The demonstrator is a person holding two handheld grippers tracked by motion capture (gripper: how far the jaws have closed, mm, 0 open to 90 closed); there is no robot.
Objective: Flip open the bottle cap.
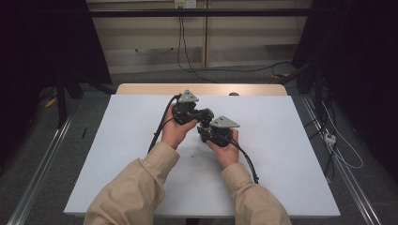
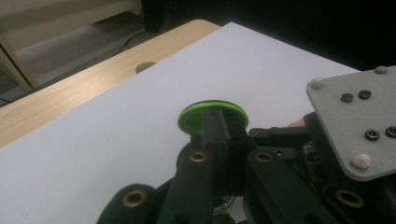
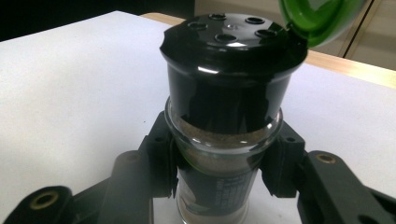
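A: Starting nearest, what is coming in at the bottom of the high view?

B: Two forearms in tan sleeves [image 1: 141, 187] are reaching forward over the white table top [image 1: 117, 154], and each hand is gripping a tool. The right hand [image 1: 225, 149] is sitting a little nearer, the left hand [image 1: 174, 131] a little farther and to the left.

A: What is the right gripper [image 1: 206, 131] doing?

B: Its jaws are clamping a glass spice jar [image 3: 224, 140] just under the neck, one black pad on each side. The jar is standing upright between them, with brownish powder [image 3: 219, 140] showing through the glass and a dark label [image 3: 219, 191] lower down (the print is too blurred to read). A black shaker top [image 3: 231, 42] with round holes is sitting on the jar.

A: And the left gripper [image 2: 225, 128]?

B: Its jaws are pressing together on a green lid [image 2: 212, 115], pinching the rim edge-on. In the right gripper view that same green lid [image 3: 322, 18] is hanging just above and beside the shaker top, at the upper right; whether it is touching the black top, I cannot tell.

A: Where is all of this lying on the table?

B: Near the middle, slightly toward the far edge, with the two grippers meeting tip to tip. Black cables [image 1: 159, 129] are trailing back from both tools toward the person.

A: And beyond that?

B: A strip of bare wooden table [image 1: 202, 89] is showing past the white surface, with a round hole [image 2: 145, 67] in it. Farther still, a pale wall panel [image 1: 150, 42] is standing with cords [image 1: 180, 42] hanging down it.
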